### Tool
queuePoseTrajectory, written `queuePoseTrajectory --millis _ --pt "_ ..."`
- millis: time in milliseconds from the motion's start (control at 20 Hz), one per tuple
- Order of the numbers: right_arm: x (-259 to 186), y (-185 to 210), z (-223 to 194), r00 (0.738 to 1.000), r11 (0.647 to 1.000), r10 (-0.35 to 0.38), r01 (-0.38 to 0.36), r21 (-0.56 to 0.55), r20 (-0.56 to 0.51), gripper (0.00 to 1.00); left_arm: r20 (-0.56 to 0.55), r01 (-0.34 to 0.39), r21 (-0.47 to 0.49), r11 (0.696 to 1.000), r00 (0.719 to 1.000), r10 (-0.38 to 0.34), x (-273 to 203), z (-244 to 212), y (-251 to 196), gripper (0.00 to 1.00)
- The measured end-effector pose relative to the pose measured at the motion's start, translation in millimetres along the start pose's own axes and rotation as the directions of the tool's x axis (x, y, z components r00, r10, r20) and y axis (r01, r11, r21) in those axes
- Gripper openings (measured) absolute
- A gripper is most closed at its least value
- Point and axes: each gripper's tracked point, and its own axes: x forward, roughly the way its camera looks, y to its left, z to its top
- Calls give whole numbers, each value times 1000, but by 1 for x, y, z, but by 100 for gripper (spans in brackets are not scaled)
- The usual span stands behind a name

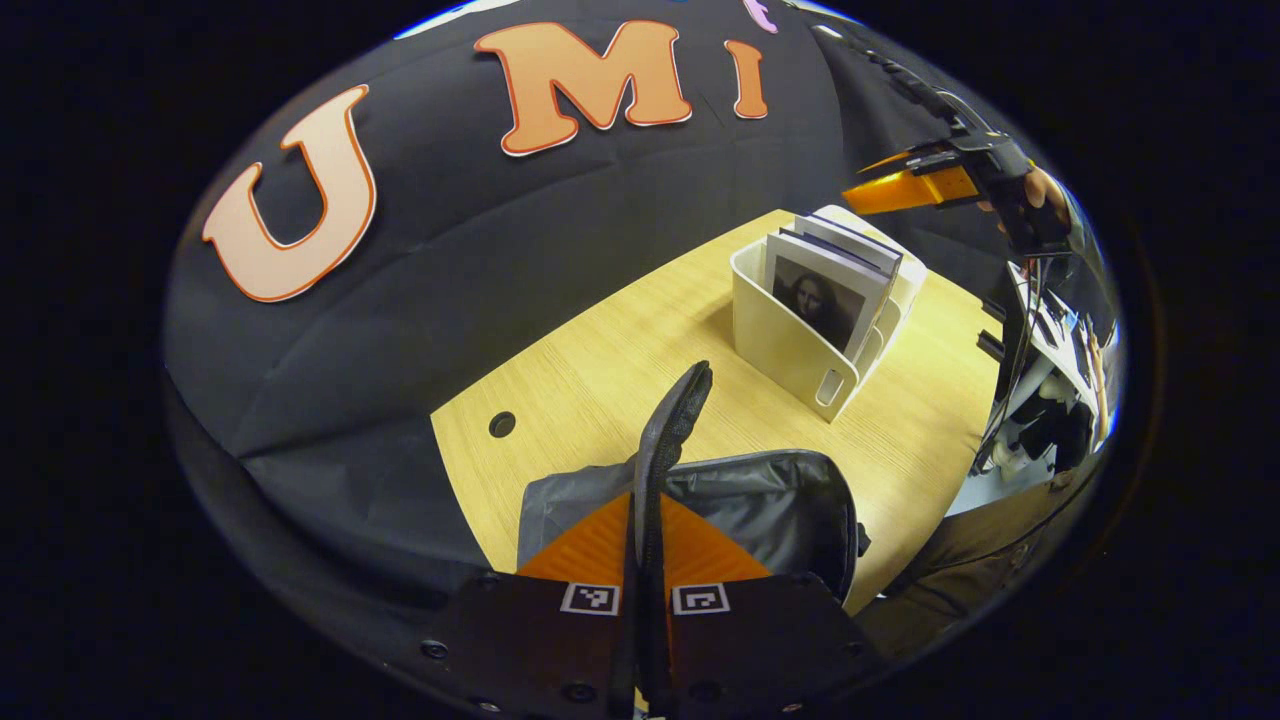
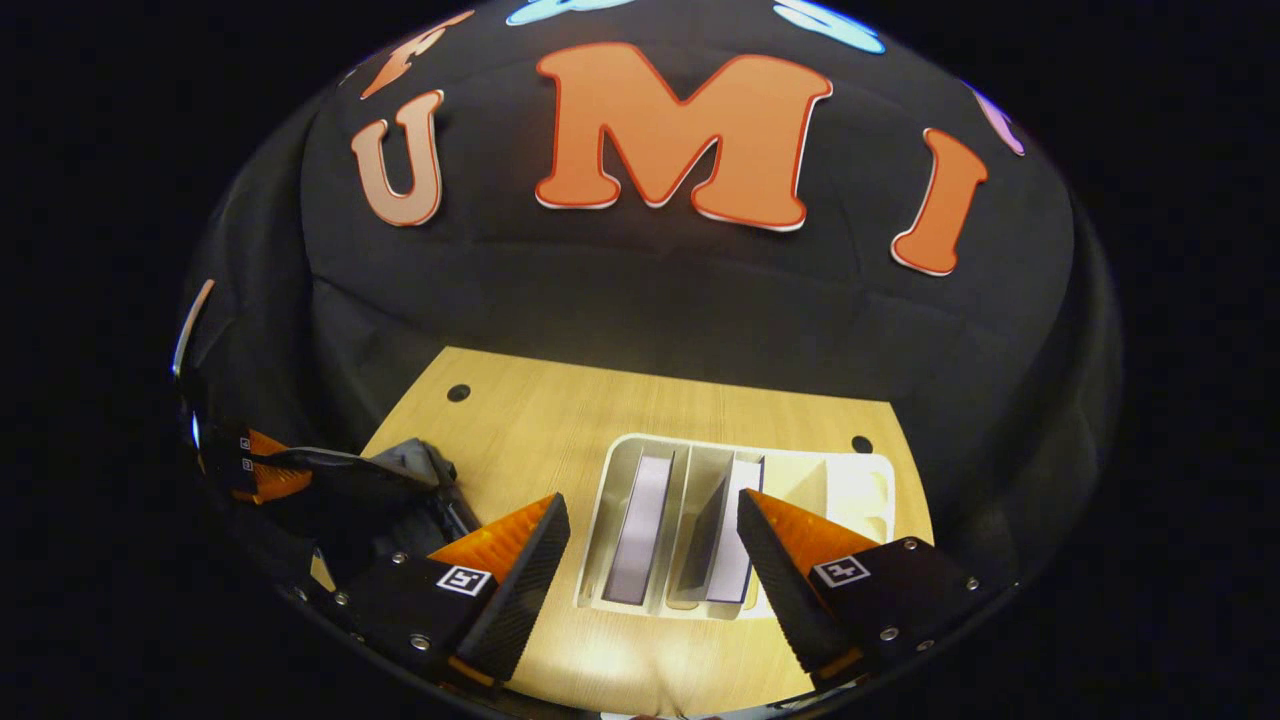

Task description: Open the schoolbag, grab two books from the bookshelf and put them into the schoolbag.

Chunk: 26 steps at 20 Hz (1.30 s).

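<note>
The grey-black schoolbag (image 1: 770,510) lies on the wooden table (image 1: 580,390), its mouth gaping. My left gripper (image 1: 645,505) is shut on the bag's black top handle (image 1: 675,410), which rises between the fingers. A white bookshelf (image 1: 790,350) behind the bag holds upright books; the front book (image 1: 820,300) has a portrait cover. My right gripper (image 2: 652,500) hovers open above the bookshelf (image 2: 620,480), looking down on two books (image 2: 640,530) (image 2: 725,545). From the left gripper view the right gripper (image 1: 900,190) hangs above the shelf. The bag (image 2: 400,490) and left gripper (image 2: 265,470) lie far left.
Cable holes mark the table (image 2: 560,420) at the back left (image 2: 458,392) and back right (image 2: 862,443). Black cloth walls close in behind. A person's hand (image 1: 1040,195) holds the right gripper. Bare wood lies between bag and shelf.
</note>
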Motion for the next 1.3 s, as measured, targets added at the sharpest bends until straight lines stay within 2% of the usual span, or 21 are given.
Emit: queuePoseTrajectory --millis 150,300,350,500,550,600,650,800,850,900,950,1100,1150,1300 --pt "27 -1 -9 995 1000 -3 3 -7 -97 100 -24 -33 4 999 999 33 0 -5 0 5" --pt "48 8 -17 979 997 70 -65 35 -193 100 -44 -48 -17 999 998 47 3 -9 -2 5" --pt "53 11 -24 965 995 99 -88 57 -241 98 -51 -50 -24 998 998 49 3 -11 -3 5" --pt "73 11 -42 939 995 88 -71 63 -332 87 -74 -67 -36 997 995 64 4 -14 -4 5" --pt "78 9 -44 935 996 81 -67 52 -346 88 -80 -71 -40 997 994 68 5 -16 -6 5" --pt "82 7 -45 933 997 65 -49 54 -355 76 -82 -74 -42 996 994 71 5 -16 -6 5" --pt "85 6 -50 924 997 51 -27 68 -379 70 -87 -78 -41 996 993 74 5 -16 -7 5" --pt "93 4 -60 893 994 41 9 110 -448 58 -97 -85 -36 996 992 81 8 -17 -11 5" --pt "95 8 -65 876 991 48 19 135 -479 52 -100 -85 -36 996 992 81 9 -18 -13 5" --pt "89 16 -65 857 985 90 -1 174 -508 45 -100 -84 -33 996 992 81 10 -18 -14 5" --pt "95 10 -71 854 986 88 0 169 -513 38 -110 -91 -28 995 990 88 10 -21 -15 5" --pt "86 5 -72 850 986 86 3 167 -519 40 -114 -83 -29 996 990 79 12 -22 -20 5" --pt "82 4 -70 854 985 89 2 175 -513 32 -113 -86 -29 996 990 82 11 -22 -19 5" --pt "66 0 -65 864 982 108 -17 186 -491 31 -115 -80 -35 996 991 76 15 -23 -21 5"
